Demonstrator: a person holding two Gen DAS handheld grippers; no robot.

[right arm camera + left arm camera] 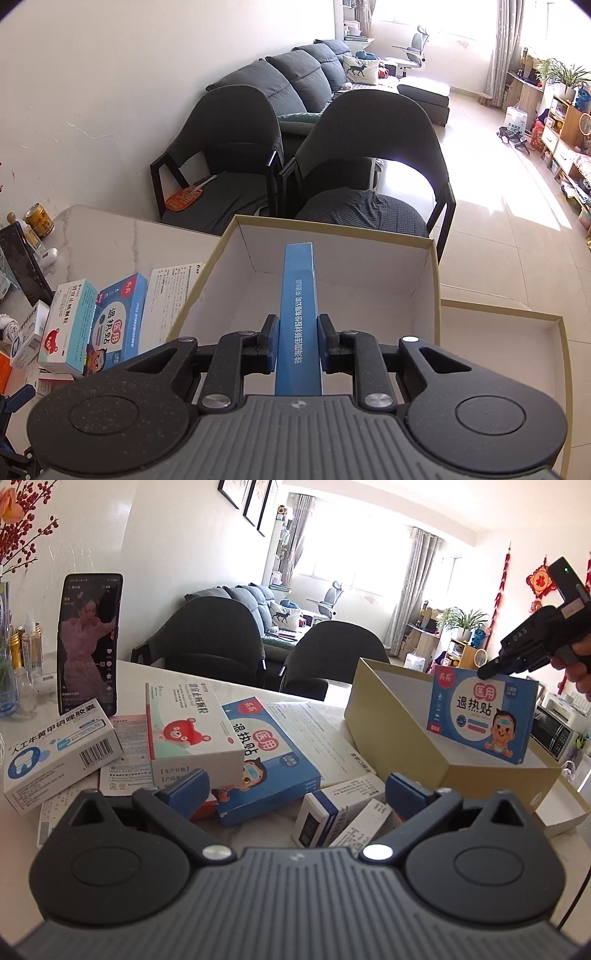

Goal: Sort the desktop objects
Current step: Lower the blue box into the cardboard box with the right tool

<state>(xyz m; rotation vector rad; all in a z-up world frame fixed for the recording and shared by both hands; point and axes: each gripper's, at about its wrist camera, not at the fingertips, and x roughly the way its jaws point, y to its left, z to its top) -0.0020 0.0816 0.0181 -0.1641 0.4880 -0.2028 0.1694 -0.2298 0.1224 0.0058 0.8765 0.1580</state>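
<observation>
My right gripper [297, 341] is shut on a blue fever-patch box [298, 317] and holds it upright inside the open tan cardboard box [332, 230]. The left wrist view shows that held box [482, 718] standing in the cardboard box [373, 709], with the right gripper [496, 666] at its top edge. My left gripper [295, 786] is open and empty above a pile of medicine boxes: a second blue fever-patch box [273, 753], a white box with a red bear [192, 723], a white and blue box [61, 753], and small white boxes [340, 816].
A phone [88, 642] stands upright at the left with its screen on. Bottles [26, 653] and a flower vase stand at the far left. Paper leaflets [314, 731] lie under the pile. The box lid [502, 354] lies right of the cardboard box. Two dark chairs [332, 147] stand beyond the table.
</observation>
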